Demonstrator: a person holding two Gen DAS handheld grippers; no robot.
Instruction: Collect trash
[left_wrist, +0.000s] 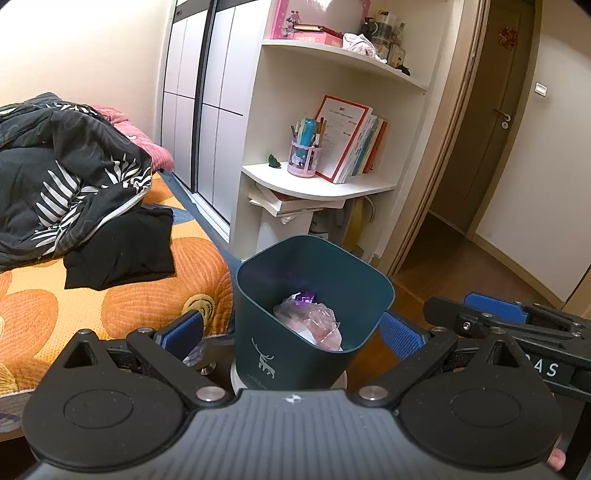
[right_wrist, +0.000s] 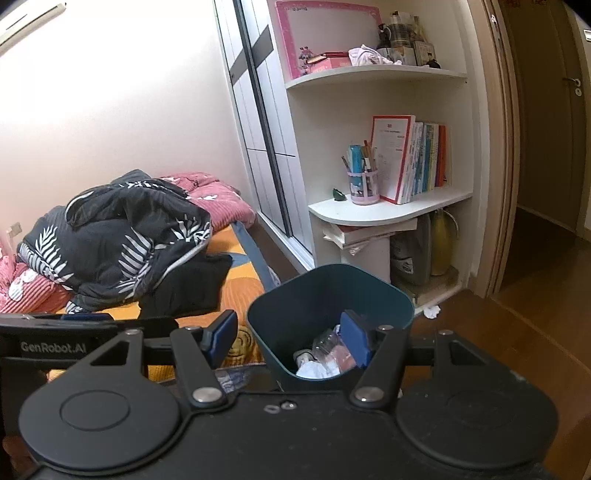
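A dark teal trash bin (left_wrist: 258, 314) with a white deer print stands on the floor beside the bed. Inside lie crumpled clear plastic (left_wrist: 317, 325), a purple wrapper (left_wrist: 306, 296) and white paper (right_wrist: 314, 369). My left gripper (left_wrist: 291, 332) is open, its blue pads (left_wrist: 184, 328) on either side of the bin. Over the bin's rim (right_wrist: 369, 275) hovers my right gripper (right_wrist: 288, 339), open and holding nothing, its right pad (right_wrist: 354, 343) in front of the opening. A small white paper scrap (right_wrist: 431, 311) lies on the wooden floor near the shelf.
A bed (left_wrist: 147, 295) with an orange sheet, a black cloth and a dark leaf-print quilt (left_wrist: 66, 177) fills the left. White shelves (left_wrist: 317, 184) with books and a pen cup stand behind the bin. An open doorway (left_wrist: 461, 206) is on the right.
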